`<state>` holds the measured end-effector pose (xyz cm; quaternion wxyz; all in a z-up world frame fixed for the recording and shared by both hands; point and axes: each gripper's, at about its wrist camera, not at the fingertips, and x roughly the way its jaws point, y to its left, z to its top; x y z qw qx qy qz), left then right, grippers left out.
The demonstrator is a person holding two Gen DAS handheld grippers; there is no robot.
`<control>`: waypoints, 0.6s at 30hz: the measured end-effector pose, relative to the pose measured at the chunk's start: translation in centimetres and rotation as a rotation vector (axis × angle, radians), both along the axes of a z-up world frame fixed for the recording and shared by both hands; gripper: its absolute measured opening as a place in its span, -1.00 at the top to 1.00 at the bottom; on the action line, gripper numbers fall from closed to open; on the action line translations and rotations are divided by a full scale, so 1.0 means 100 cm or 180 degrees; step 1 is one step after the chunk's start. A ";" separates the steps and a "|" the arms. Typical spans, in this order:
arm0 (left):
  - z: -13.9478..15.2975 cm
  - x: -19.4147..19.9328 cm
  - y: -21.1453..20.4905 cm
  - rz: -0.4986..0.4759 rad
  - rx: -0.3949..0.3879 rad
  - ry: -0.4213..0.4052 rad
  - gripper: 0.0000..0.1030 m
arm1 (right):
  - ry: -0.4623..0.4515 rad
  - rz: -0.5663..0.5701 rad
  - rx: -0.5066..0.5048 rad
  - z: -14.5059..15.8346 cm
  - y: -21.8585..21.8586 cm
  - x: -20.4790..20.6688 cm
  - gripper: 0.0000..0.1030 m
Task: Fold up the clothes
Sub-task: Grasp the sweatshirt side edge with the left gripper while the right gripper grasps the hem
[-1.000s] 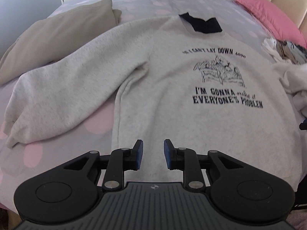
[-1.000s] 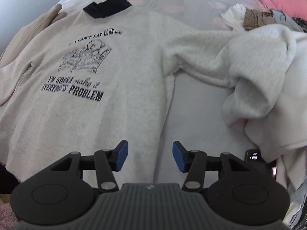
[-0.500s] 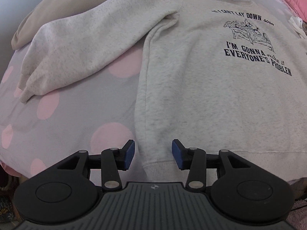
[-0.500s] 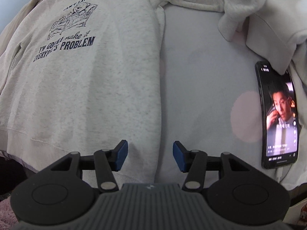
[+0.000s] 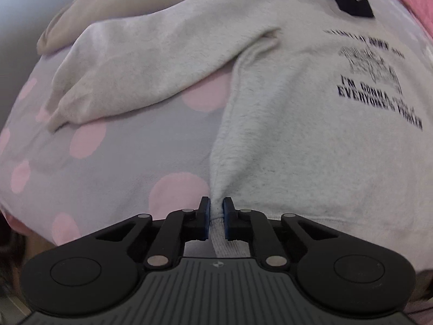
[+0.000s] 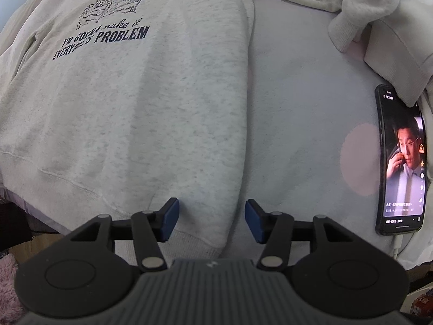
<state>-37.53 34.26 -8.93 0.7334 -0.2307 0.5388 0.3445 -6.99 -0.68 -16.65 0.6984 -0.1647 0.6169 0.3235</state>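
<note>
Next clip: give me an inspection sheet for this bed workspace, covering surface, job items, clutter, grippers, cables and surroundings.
Surface: bedsheet, pale with pink dots.
Job's things: grey sweatshirt lying flat, print side up, sleeve spread sideways.
Clutter: phone with its screen lit, white garment, beige pillow, pink pillow.
Grippers: left gripper shut on the sweatshirt's hem corner; right gripper open, straddling the opposite hem corner.
Cables: white charging cable at the phone's lower end.
Surroundings: fluffy pink rug below the bed.

A home bedroom: polka-dot bedsheet, pillow, charging phone.
</note>
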 end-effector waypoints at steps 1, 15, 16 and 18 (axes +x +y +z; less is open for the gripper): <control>0.000 -0.005 0.009 0.0129 -0.0092 -0.0040 0.84 | 0.0019 -0.0038 -0.0002 -0.001 -0.003 0.002 -0.12; -0.021 -0.003 0.015 0.0150 -0.0186 0.0250 0.83 | 0.0636 -0.0532 0.0176 -0.011 -0.033 0.018 -0.12; -0.024 -0.002 0.015 0.0130 -0.0157 0.0296 0.83 | 0.0669 -0.0509 0.0170 -0.012 -0.031 0.014 -0.12; -0.028 0.002 0.016 0.0092 -0.0101 0.0385 0.83 | 0.0691 -0.0426 0.0156 -0.016 -0.026 0.005 -0.12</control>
